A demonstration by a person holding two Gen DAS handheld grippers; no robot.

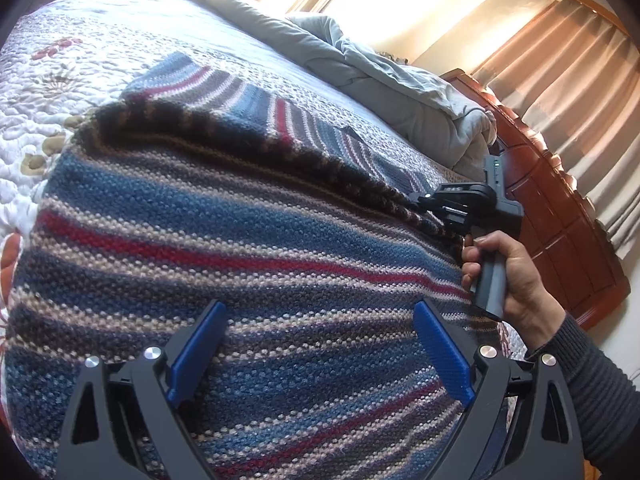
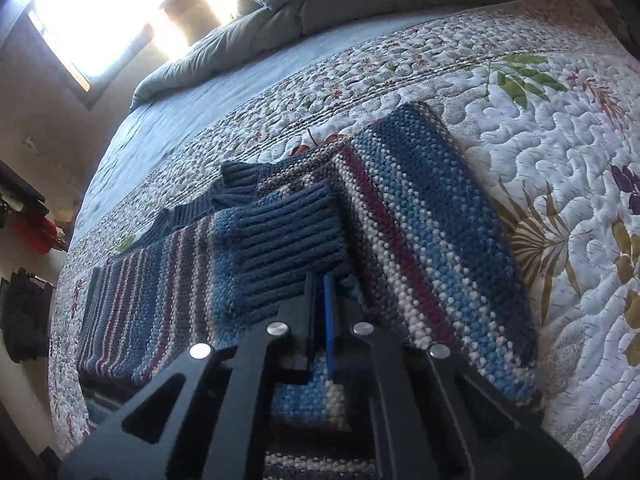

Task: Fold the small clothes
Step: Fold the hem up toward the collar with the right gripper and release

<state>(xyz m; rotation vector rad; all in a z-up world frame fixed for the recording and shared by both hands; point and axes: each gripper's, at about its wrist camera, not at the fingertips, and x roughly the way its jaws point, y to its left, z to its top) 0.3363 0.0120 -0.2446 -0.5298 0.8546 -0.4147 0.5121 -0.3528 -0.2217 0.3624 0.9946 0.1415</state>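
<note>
Striped knit sweater half folded on the bed, right hand-held gripper clamped on its edge.

The left hand-held gripper [image 1: 316,344] hangs released, its blue pads [image 1: 440,354] spread wide above the sweater [image 1: 224,248]. The right hand-held gripper [image 2: 322,300] is pinched tight on a fold of the knit, beside a ribbed navy cuff [image 2: 288,236]; the person's right hand [image 1: 508,276] grips its handle. The sweater has blue, grey, cream and red stripes with navy ribbing, and lies on the floral quilt [image 2: 540,160] of the bed, one part doubled over. A grey duvet [image 1: 380,80] is bunched near the wooden headboard [image 1: 560,232].
</note>
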